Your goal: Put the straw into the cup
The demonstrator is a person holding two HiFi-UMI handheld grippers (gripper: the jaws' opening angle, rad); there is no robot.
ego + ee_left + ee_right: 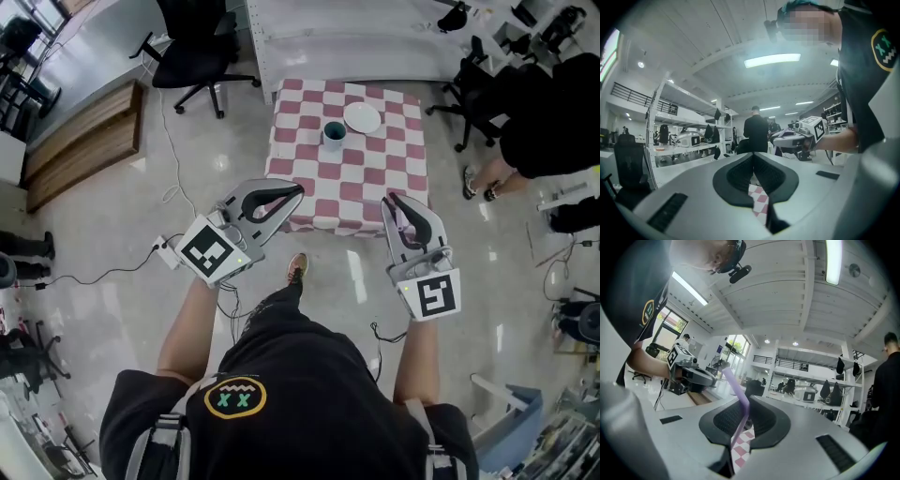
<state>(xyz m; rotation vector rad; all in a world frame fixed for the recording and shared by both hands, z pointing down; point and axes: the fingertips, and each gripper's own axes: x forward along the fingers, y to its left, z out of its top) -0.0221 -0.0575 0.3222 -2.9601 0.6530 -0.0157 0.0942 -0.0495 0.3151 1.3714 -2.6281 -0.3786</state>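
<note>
A teal cup (334, 134) stands on the table with the red-and-white checked cloth (309, 192), next to a white plate (362, 117). Both grippers are held level in front of the table's near edge, well short of the cup. My right gripper (392, 200) is shut on a bent purple straw (738, 394), which runs up and to the left from between the jaws (745, 403). My left gripper (298, 192) is shut with nothing in it; in its own view the pads (753, 158) meet. Each gripper shows in the other's view: the right gripper (801, 136) and the left gripper (689, 373).
A black office chair (192, 56) stands beyond the table at the left and another (469, 94) at its right, near a person in black (548, 117). A wooden bench (84, 141) lies along the left wall. Cables and a power strip (164, 248) lie on the floor.
</note>
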